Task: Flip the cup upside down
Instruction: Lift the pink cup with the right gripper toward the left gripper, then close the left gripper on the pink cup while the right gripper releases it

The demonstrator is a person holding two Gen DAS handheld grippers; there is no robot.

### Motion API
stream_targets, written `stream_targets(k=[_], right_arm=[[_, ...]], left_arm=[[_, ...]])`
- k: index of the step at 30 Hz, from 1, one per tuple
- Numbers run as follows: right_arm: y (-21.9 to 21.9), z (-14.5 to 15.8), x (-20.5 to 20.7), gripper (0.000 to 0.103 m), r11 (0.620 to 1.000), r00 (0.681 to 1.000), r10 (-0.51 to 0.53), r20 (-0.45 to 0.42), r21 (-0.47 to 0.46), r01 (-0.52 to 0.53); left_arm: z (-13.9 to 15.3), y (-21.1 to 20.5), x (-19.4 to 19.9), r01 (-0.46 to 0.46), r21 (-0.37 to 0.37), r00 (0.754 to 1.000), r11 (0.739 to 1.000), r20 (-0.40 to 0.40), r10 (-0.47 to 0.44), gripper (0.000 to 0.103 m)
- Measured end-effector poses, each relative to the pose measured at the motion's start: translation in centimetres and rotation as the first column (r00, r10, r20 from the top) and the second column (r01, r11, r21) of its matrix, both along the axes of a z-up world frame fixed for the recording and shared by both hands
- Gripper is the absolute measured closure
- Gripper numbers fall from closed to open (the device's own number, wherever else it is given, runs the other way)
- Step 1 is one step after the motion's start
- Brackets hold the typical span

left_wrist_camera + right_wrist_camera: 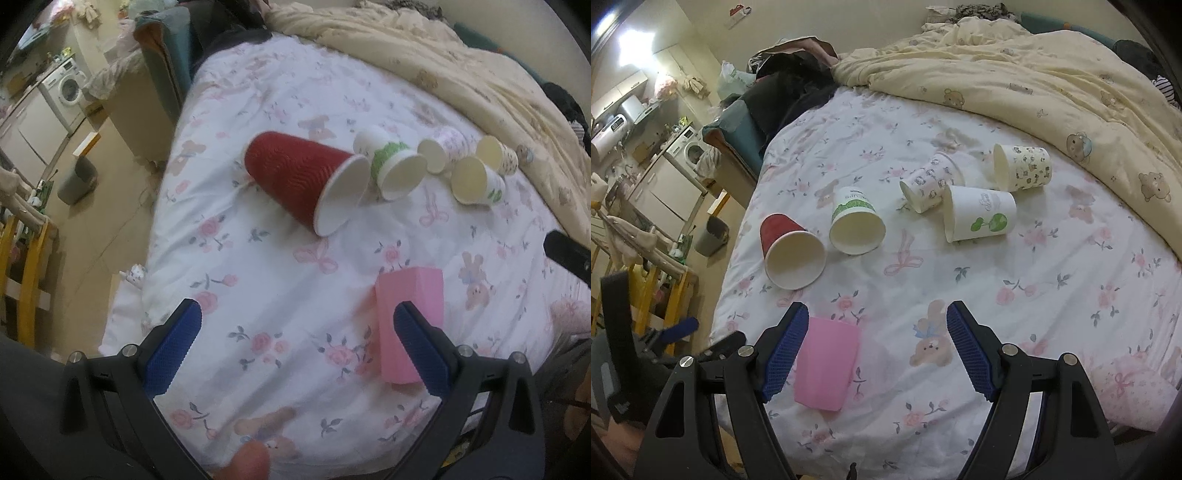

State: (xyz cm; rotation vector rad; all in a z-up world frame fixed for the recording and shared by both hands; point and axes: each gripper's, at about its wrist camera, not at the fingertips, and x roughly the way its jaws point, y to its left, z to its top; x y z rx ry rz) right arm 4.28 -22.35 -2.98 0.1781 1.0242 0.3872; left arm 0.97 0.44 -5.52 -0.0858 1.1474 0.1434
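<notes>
Several paper cups lie on their sides on the flowered bed sheet (1052, 295): a red ribbed cup (295, 177) (786, 247), a white cup with a green band (391, 166) (855, 221), and three patterned white cups (931, 184) (979, 212) (1023, 166). A pink cup (410, 325) (827, 365) stands upside down near the bed's front edge. My left gripper (295, 332) is open and empty, with the pink cup by its right finger. My right gripper (875, 332) is open and empty, with the pink cup by its left finger.
A cream quilt (1034, 74) is bunched along the bed's far side. Dark clothes (790, 88) lie at the bed's far left corner. The floor on the left holds a grey bin (77, 177), a yellow rack (26, 277) and a washing machine (66, 88).
</notes>
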Motion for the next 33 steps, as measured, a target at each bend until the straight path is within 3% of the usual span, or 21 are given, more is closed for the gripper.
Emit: stream_targets(k=[7, 12, 17, 20, 21, 22, 29, 33], right_arm=[[-0.2, 0.3, 0.0, 0.023, 1.000, 1.000, -0.004, -0.003, 0.026, 0.004], [-0.4, 0.4, -0.1, 0.023, 1.000, 1.000, -0.016, 0.004, 0.022, 0.016], [-0.8, 0.3, 0.0, 0.023, 0.999, 1.000, -0.026, -0.013, 0.026, 0.026], [-1.0, 0.3, 0.1, 0.023, 0.999, 0.999, -0.030, -0.015, 0.025, 0.031], [-1.0, 0.3, 0.1, 0.023, 0.999, 0.999, -0.031, -0.016, 0.024, 0.031], [-0.9, 0.3, 0.0, 0.023, 0.999, 0.999, -0.029, -0.016, 0.023, 0.030], [-1.0, 0.3, 0.0, 0.023, 0.999, 0.999, -0.031, -0.021, 0.026, 0.032], [-1.0, 0.3, 0.0, 0.023, 0.999, 0.999, -0.030, -0.021, 0.028, 0.031]], left_arm=[[-2.8, -2.7, 0.8, 0.052, -0.091, 0.989, 0.994, -0.132, -0.064, 0.001], [-4.7, -5.7, 1.5, 0.094, -0.114, 0.978, 0.989, -0.174, -0.113, 0.001], [-6.5, -6.8, 2.3, 0.086, -0.154, 0.970, 0.984, -0.215, -0.118, 0.016], [-7.2, -7.3, 2.4, 0.099, -0.206, 0.964, 0.974, -0.225, -0.146, 0.034], [-7.3, -7.4, 2.4, 0.105, -0.229, 0.961, 0.968, -0.226, -0.158, 0.047], [-7.4, -7.6, 2.5, 0.108, -0.239, 0.960, 0.965, -0.227, -0.164, 0.049], [-5.8, -6.3, 1.9, 0.106, -0.242, 0.965, 0.965, -0.209, -0.159, 0.050], [-3.2, -4.5, 1.4, 0.123, -0.232, 0.973, 0.965, -0.161, -0.163, 0.050]])
